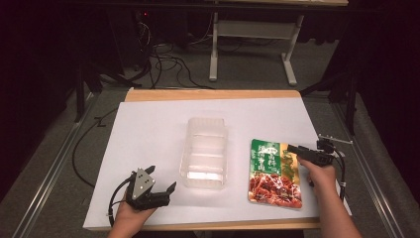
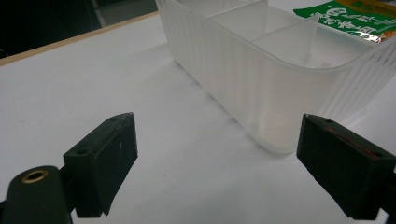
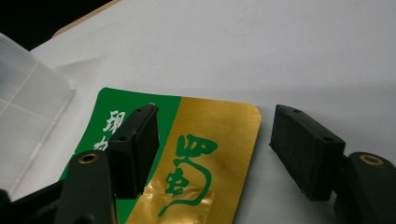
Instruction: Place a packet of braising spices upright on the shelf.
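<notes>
White table (image 1: 148,134), right gripper (image 1: 297,148) jaws spread over food pouch (image 1: 273,173)

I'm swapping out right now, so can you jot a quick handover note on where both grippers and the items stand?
Left gripper: open, holding nothing, low over the white mat, aimed at the near end of the clear divided tray.
Right gripper: open, holding nothing, jaws straddling the far right corner of the food pouch, not closed on it.
The tray sits mid-table, with no contents visible in its compartments. The pouch lies flat to the tray's right, apart from it.
Done: nothing moved into the tray yet.
Left: probably grip the pouch and put it in the tray, steadying the tray if needed.
</notes>
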Demonstrator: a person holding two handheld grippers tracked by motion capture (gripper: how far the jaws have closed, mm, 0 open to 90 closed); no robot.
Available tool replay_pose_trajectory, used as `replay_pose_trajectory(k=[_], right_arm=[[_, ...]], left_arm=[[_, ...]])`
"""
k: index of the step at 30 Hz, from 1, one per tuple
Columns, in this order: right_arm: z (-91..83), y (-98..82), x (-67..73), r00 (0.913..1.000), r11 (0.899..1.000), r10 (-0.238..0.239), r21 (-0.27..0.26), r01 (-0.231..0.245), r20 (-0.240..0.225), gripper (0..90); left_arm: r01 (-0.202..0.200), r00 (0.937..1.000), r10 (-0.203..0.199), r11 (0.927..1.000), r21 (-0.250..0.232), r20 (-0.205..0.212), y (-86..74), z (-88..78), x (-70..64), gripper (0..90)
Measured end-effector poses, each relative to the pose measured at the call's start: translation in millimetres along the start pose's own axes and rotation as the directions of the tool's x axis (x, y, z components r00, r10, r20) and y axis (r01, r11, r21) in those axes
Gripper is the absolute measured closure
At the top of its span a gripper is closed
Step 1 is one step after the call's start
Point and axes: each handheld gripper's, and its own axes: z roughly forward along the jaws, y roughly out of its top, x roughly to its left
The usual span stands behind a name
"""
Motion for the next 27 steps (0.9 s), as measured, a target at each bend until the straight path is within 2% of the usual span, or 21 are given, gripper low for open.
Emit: replay_pose_trajectory(k=[3, 5, 7, 9, 14, 19, 24, 27], right_arm=[[2.1, -0.6, 1.5, 0.9996, 1.000, -0.004, 0.011, 0.004, -0.030, 36.3], [2.8, -1.1, 3.5, 0.9994, 1.000, -0.006, 0.014, 0.007, -0.034, 36.5], [2.0, -1.7, 4.3, 0.9981, 1.000, -0.013, 0.009, 0.014, -0.061, 39.9], [0.3, -2.3, 6.7, 0.9962, 0.999, -0.042, -0.002, 0.042, -0.076, 42.0], [-5.9, -3.6, 11.6, 0.9893, 0.999, -0.051, -0.022, 0.048, -0.137, 44.6], [-4.9, -4.7, 9.7, 0.9914, 0.999, -0.052, -0.008, 0.051, -0.121, 43.4], [0.5, -5.2, 4.3, 0.9939, 1.000, -0.018, 0.024, 0.020, -0.108, 37.4], [3.4, -4.9, 5.3, 0.9957, 0.999, -0.023, 0.037, 0.026, -0.089, 36.0]], left_arm=[[0.002, 1.0000, -0.002, 1.0000, 0.001, 0.004, -0.2, 1.2, 0.2, 12.7], [0.004, 1.0000, -0.004, 1.0000, 0.004, 0.007, -0.4, 2.1, 0.2, 12.7], [0.006, 0.9999, -0.006, 1.0000, 0.006, 0.009, -0.6, 2.8, 0.2, 12.7], [0.009, 0.9999, -0.009, 1.0000, 0.004, 0.008, -0.6, 3.2, 0.1, 12.7], [0.012, 0.9999, -0.012, 0.9999, 0.003, 0.006, -0.6, 2.4, 0.7, 12.7], [0.001, 1.0000, -0.001, 1.0000, 0.005, 0.009, -0.3, 2.1, 0.3, 12.7], [0.000, 0.9999, 0.000, 1.0000, 0.007, 0.011, -0.1, 3.1, -0.4, 12.7], [-0.005, 0.9999, 0.005, 1.0000, 0.009, 0.013, -0.1, 2.8, -1.0, 12.7]])
